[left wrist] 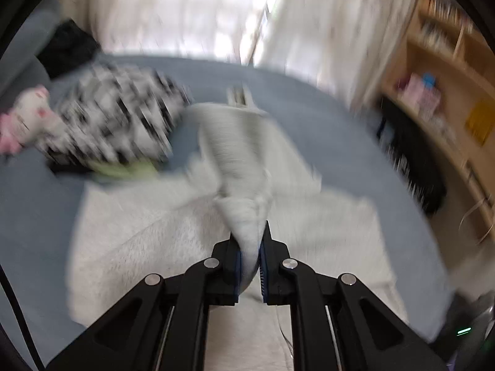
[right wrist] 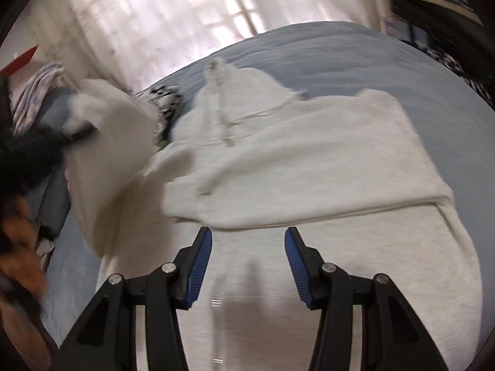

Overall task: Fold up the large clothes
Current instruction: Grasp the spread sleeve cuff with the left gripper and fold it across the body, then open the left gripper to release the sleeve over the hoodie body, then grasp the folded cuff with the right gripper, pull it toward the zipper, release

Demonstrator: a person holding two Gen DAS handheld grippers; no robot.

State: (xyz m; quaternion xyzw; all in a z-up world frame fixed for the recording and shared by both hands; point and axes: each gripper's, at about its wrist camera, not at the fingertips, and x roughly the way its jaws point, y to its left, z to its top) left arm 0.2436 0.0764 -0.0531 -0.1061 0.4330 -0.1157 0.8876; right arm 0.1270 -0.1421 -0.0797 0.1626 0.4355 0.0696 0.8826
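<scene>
Black and blue, the left gripper has its two pads pressed together on a bunched fold of the white garment, so that the cloth rises from the bed to the jaws in a twisted ridge. The right gripper stands about half open with nothing between its blue ribbed pads; it hangs just above the garment and I cannot tell if it touches the cloth.

The garment is soft, fleecy and pale cream. It lies spread on the grey-blue bedcover, directly under and ahead of both grippers. In the right wrist view it shows a folded edge across, just ahead of the fingertips, and a drawstring farther ahead.

Only the left wrist view shows a black-and-white patterned cloth ahead to the left of the gripper, a pink and white soft thing beside it, and a wooden shelf to the right. Only the right wrist view shows the lifted part of the garment from the side, far left, and a blurred hand at the left edge. Both views are blurred.
</scene>
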